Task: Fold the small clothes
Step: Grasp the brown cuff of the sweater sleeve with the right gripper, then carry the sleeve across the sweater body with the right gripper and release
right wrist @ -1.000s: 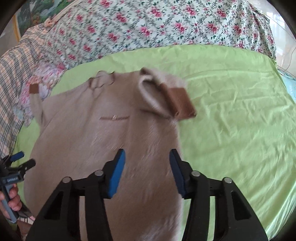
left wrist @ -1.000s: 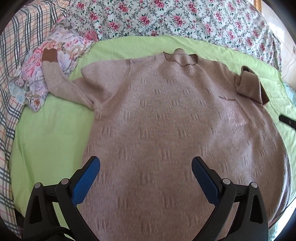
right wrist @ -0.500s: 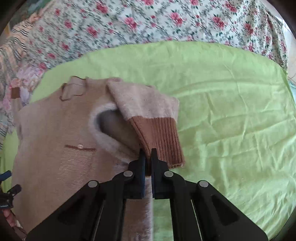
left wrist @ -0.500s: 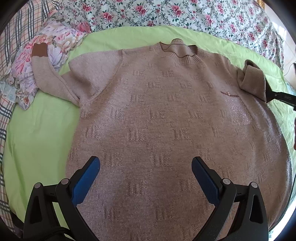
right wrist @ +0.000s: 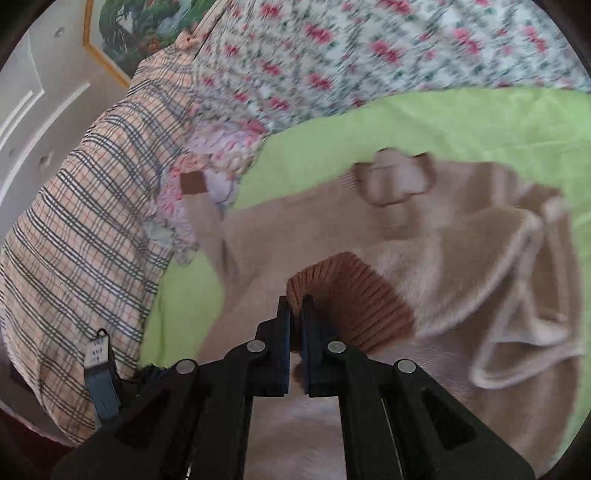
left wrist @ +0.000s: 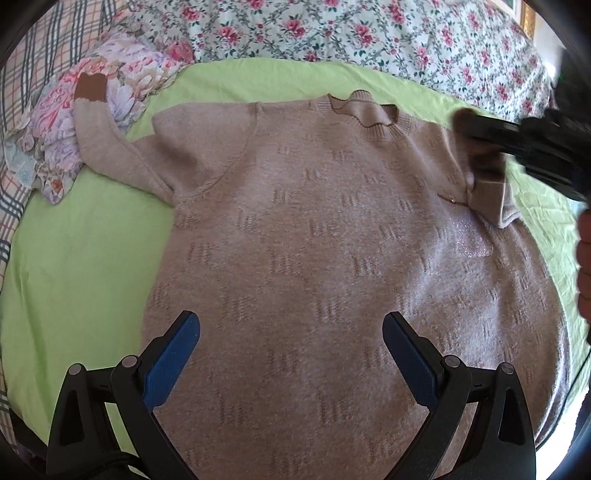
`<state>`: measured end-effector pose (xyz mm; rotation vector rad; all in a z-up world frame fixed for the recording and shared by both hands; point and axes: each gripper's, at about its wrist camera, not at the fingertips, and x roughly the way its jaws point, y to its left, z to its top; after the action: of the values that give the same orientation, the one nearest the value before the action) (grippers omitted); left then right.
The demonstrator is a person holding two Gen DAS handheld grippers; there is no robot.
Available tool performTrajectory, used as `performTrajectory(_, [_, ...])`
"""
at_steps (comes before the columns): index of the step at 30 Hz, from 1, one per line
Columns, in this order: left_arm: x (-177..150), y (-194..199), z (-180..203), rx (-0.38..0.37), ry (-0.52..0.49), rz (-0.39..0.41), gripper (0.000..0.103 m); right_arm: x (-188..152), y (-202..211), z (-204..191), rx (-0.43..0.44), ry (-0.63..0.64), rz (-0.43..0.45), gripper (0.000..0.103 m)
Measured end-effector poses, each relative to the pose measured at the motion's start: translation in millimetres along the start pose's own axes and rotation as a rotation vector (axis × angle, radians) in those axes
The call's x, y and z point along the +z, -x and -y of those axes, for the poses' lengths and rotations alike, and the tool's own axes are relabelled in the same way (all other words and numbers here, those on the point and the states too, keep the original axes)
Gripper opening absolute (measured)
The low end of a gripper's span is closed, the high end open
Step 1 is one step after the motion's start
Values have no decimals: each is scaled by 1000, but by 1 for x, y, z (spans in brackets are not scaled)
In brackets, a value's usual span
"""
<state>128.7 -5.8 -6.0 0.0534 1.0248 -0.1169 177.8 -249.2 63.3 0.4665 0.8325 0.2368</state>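
A beige knit sweater lies face up on the green sheet. Its left sleeve with a brown cuff rests on a floral cloth. My left gripper is open and empty above the sweater's lower part. My right gripper is shut on the right sleeve's brown ribbed cuff and holds the sleeve lifted over the sweater's chest. In the left wrist view the right gripper shows blurred at the sweater's right shoulder.
A floral quilt lies behind the sheet. A checked blanket lies at the left. A crumpled floral cloth sits at the sheet's far left corner. A framed picture hangs on the wall.
My right gripper closed on the right sleeve's cuff, then lifted and swung it left over the sweater's body. My left gripper stayed open and shifted slightly over the hem.
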Motion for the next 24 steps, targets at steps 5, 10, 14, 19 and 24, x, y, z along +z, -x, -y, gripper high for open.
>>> performTrajectory(5, [1,-1,-15,-5,21,7,100,8,-65,-22,-1,51,-108,6])
performTrajectory(10, [5,-5,-25,-23,47,0,100,5,-104,-25,25,49,-188,9])
performTrajectory(14, [10,-13,-25,-30,49,-10,100,5,-95,-19,12,37,-152,38])
performTrajectory(19, [35,-29,-22,-69,35,-2,100,1,-42,8,-16,-33,-35,43])
performTrajectory(24, [71,-69,-23,-251,87,-81,100,-25,20,48,-95,-138,56,43])
